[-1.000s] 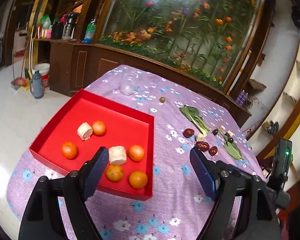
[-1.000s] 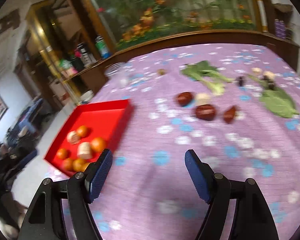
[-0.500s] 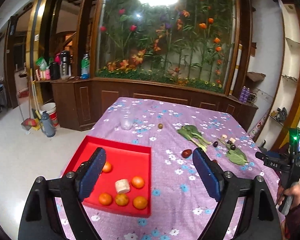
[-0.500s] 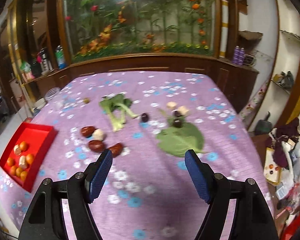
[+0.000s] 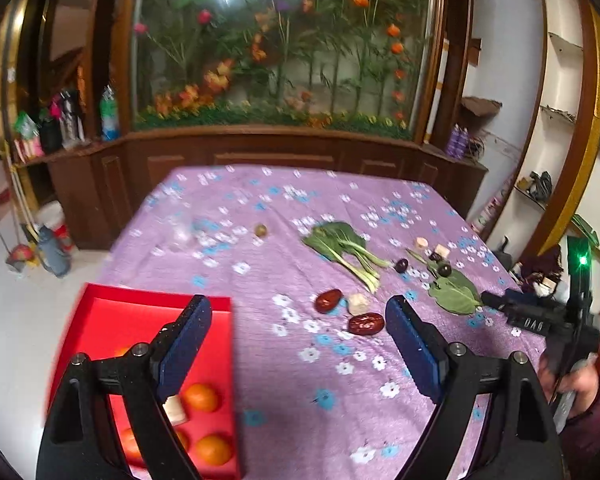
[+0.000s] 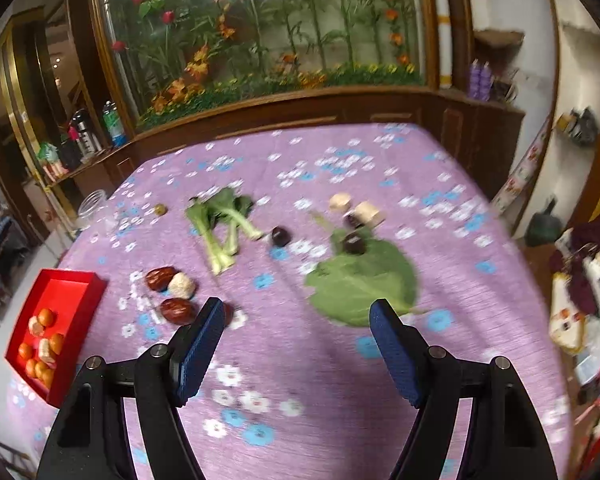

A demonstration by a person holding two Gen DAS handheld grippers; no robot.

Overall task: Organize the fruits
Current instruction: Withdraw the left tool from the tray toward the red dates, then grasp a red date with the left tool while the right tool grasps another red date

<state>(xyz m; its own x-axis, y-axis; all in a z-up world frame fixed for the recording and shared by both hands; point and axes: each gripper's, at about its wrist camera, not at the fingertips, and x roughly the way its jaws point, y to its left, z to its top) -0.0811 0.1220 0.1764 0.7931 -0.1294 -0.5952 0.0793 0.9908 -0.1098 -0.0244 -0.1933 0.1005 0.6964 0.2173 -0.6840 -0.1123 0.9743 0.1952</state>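
Fingers: both grippers spread, empty | bok choy (image 6: 220, 224) beside dates (image 6: 162, 278) | tray (image 6: 76, 292) apart

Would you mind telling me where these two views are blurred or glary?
Left wrist view: motion smear on the red tray edge and nearby tablecloth, lamp glare at top centre. Right wrist view: smear across the big green leaf and right table edge; both bend straight lines, fisheye.

Right gripper (image 6: 296, 340) open above purple tablecloth (image 6: 320, 380); green leaf (image 6: 364, 280), dates (image 6: 176, 310), bok choy (image 6: 220, 224) ahead, red tray (image 6: 72, 312) far left.
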